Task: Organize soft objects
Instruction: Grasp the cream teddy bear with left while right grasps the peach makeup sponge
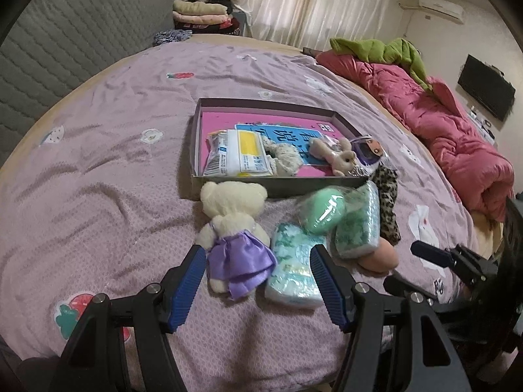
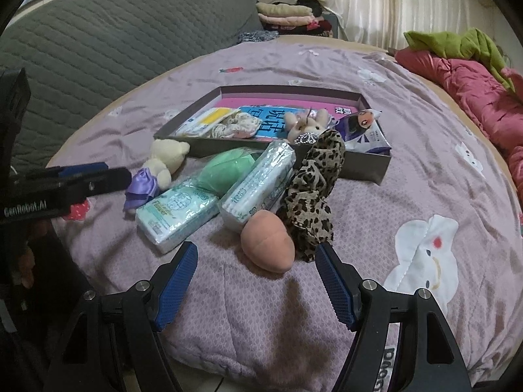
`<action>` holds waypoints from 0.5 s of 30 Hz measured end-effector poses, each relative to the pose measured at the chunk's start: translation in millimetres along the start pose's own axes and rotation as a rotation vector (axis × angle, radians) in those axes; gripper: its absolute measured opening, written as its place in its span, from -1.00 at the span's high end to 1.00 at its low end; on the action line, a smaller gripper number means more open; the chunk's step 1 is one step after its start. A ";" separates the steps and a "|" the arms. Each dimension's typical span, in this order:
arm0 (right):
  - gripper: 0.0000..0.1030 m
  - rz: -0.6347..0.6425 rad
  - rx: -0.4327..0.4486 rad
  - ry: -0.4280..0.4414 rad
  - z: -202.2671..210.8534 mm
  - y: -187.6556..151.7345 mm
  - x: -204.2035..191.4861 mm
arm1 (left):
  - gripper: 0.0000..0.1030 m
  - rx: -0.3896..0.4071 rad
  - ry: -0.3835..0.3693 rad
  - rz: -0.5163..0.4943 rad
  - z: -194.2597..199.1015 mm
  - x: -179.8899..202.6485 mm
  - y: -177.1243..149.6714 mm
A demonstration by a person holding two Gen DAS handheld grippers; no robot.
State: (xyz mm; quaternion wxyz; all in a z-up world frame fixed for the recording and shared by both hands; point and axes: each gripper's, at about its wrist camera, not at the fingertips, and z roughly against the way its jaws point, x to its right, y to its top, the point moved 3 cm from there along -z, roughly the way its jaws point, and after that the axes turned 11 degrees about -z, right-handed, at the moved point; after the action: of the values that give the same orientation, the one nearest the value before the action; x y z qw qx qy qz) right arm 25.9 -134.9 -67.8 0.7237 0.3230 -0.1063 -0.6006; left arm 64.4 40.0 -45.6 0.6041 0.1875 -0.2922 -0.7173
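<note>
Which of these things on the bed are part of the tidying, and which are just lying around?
Part of the job: box, teddy, tissue packs, green sponge, peach sponge, leopard scarf.

Just lying about: pink quilt, green garment, folded clothes.

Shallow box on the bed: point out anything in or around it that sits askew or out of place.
The leopard-print cloth drapes over the shallow box's front wall, half in, half out. The purple-printed packet leans on the same corner. A teddy bear, tissue packs and a peach sponge lie outside.
</note>
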 end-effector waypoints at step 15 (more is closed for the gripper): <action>-0.37 -0.033 -0.031 0.011 -20.0 6.9 8.7 | -0.28 -0.062 -0.025 0.073 -30.4 -14.7 2.7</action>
State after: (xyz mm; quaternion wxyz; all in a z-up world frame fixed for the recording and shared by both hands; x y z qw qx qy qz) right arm 44.5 -135.8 -81.1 0.7191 0.3166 -0.0875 -0.6124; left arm 88.3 48.2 -68.2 0.6319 0.1489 -0.2840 -0.7056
